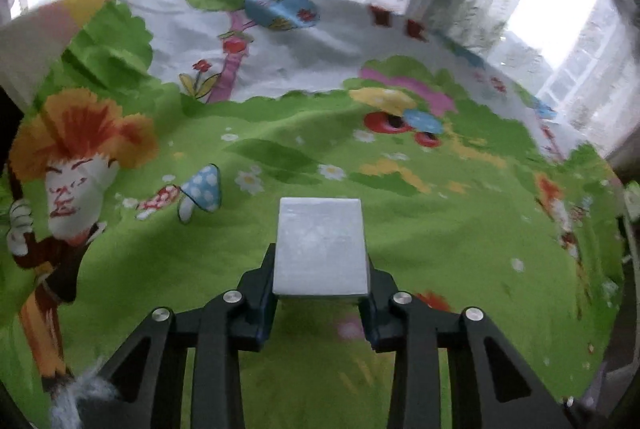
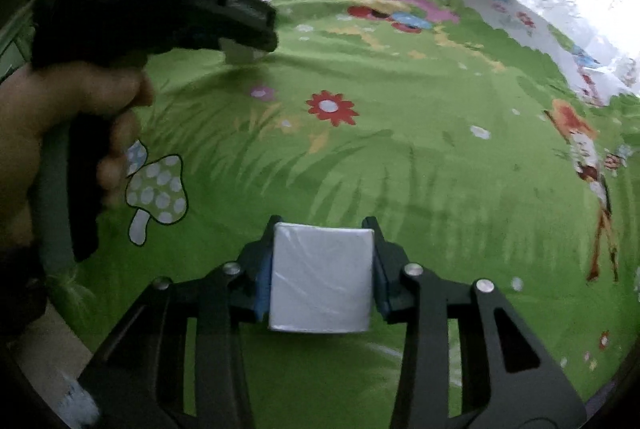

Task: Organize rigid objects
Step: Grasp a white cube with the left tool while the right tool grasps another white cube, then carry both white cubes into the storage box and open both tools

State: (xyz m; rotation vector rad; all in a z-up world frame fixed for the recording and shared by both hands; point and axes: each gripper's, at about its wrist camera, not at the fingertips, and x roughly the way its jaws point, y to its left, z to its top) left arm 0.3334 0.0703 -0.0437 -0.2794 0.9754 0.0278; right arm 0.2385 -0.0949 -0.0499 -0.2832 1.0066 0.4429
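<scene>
Left gripper [image 1: 320,269] clamps a white block [image 1: 320,249] over the green cartoon sheet [image 1: 440,229] — right gripper [image 2: 322,269] likewise grips another white block [image 2: 320,277] just above it

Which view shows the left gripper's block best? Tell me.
The left wrist view: the white block fills the gap between the left gripper's pads. The right wrist view shows only a corner of it under that gripper, mostly hidden.

surface: I see a bed under a wrinkled green cartoon-printed cloth sheet [image 1: 440,229]
left item: small white rectangular block [image 1: 320,249] on it
right item: second white rectangular block [image 2: 320,277] on it
</scene>
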